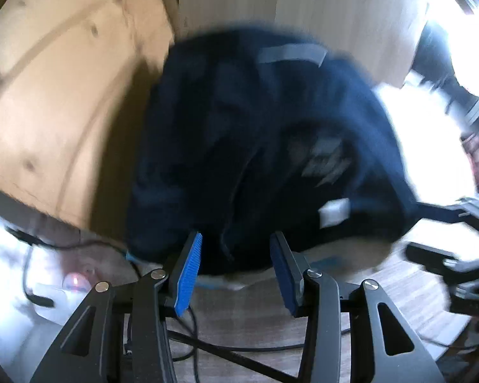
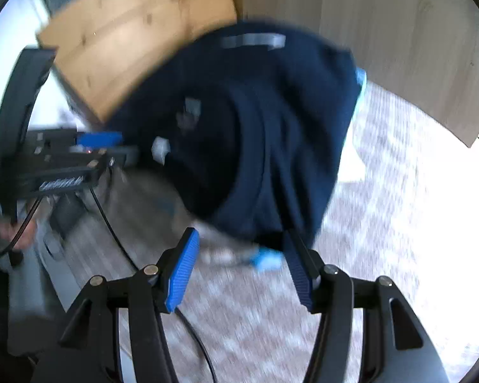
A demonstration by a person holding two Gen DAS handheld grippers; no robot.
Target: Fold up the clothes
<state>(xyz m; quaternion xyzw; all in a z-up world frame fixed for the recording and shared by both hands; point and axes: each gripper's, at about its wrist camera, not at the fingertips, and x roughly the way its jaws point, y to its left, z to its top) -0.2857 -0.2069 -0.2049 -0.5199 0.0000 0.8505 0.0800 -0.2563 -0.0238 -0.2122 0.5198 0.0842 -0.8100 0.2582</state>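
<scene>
1. Both views are smeared with motion blur, so fine detail is hard to read.
2. The dark navy garment [image 1: 265,146] fills the middle of the left wrist view, bunched and rumpled, a grey strip [image 1: 292,54] near its top edge and a small white tag [image 1: 333,212] low on its right side.
3. The left gripper [image 1: 236,245] sits just below the garment with its jaws spread wide; the blue pads [image 1: 188,274] are apart and nothing is pinched between them, though the tips reach the garment's lower hem.
4. The right gripper [image 2: 241,245] is likewise released, its jaws gaping; the right-hand finger lies against the garment's lower edge, and I cannot tell whether cloth drapes over it.
5. In the right wrist view the garment [image 2: 258,134] hangs above the gripper, folds running down toward it.
6. Left of the garment stands a pale wooden panel [image 1: 64,102]; behind it, a light wall panel [image 2: 399,32].
7. Below the garment lies a light floor [image 2: 383,223], with black cables [image 1: 239,348] trailing across it.
</scene>
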